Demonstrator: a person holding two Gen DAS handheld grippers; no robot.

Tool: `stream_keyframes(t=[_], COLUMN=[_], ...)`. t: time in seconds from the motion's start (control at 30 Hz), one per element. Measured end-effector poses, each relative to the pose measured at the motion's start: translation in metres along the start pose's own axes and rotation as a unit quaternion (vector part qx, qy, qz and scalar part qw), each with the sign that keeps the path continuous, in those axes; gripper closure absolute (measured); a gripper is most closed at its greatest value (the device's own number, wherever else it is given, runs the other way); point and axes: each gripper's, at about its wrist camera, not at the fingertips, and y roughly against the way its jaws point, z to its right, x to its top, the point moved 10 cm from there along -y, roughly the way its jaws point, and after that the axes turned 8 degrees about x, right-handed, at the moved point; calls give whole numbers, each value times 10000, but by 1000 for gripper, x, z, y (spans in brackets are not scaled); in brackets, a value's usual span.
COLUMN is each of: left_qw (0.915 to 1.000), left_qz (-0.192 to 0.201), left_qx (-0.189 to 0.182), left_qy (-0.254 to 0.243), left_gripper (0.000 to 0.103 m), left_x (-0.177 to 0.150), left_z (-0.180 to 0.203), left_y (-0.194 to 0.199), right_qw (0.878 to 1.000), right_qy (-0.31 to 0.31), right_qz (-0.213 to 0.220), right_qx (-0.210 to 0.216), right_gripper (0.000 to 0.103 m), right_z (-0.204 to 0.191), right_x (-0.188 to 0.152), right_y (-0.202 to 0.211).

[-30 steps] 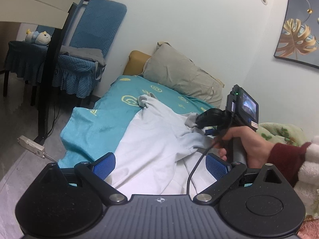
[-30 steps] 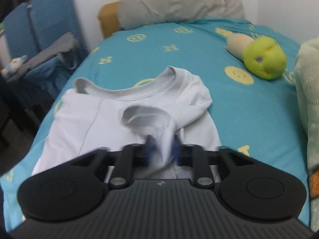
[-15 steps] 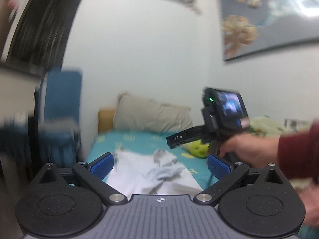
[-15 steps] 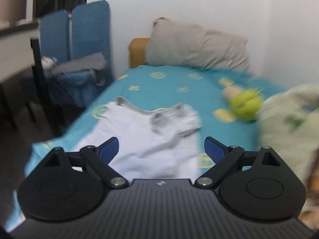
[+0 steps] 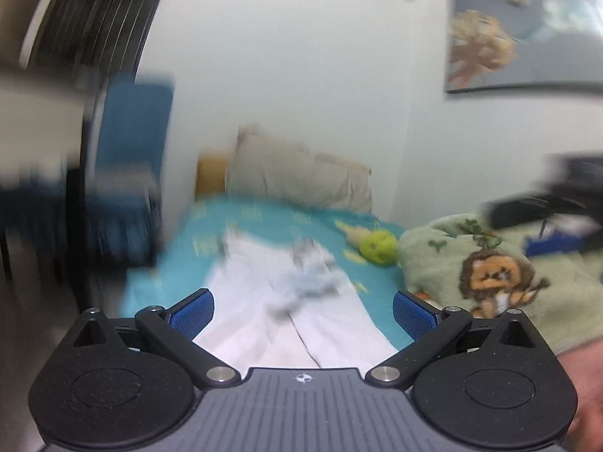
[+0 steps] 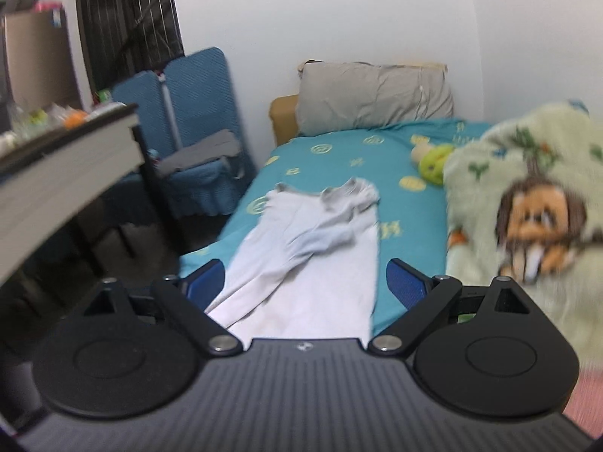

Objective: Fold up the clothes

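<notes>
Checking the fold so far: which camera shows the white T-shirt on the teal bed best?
The right wrist view: the white cotton T-shirt is fairly sharp, with collar and folded-in sleeve visible. The left wrist view shows it smeared by motion blur.

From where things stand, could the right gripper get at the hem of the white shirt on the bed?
Probably yes. The right gripper is open, and the white shirt lies flat on the teal sheet straight ahead, with nothing between them.
</notes>
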Motion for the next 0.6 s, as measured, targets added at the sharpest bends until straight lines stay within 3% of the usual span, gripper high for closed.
stream_keyframes(t=[0.07, 0.1, 0.23, 0.33, 0.47, 0.6], left_qw=[9971, 9958, 9925, 9881, 9819, 9755], left_qz=[-678, -809, -1021, -1284, -1807, -2168], left_qx=[88, 153, 292, 143, 66, -255], left_qy=[342, 402, 606, 840, 568, 282], left_gripper=[1, 2, 2, 2, 3, 3], left_x=[-10, -9, 7, 21, 38, 29], left_z=[-18, -26, -59, -90, -135, -185], left_y=[-24, -30, -38, -37, -41, -31], right_qw=[10000, 10000, 9996, 9979, 9935, 9906], right_qy=[4, 13, -239, -603, -1085, -1289], right_qz=[54, 40, -119, -168, -330, -462], right_qx=[37, 1, -96, -149, -44, 74], right_gripper=[9, 9, 9, 9, 9, 9], right_z=[1, 3, 24, 40, 52, 53], right_x=[-10, -14, -27, -33, -42, -48], right_y=[11, 14, 14, 12, 5, -3])
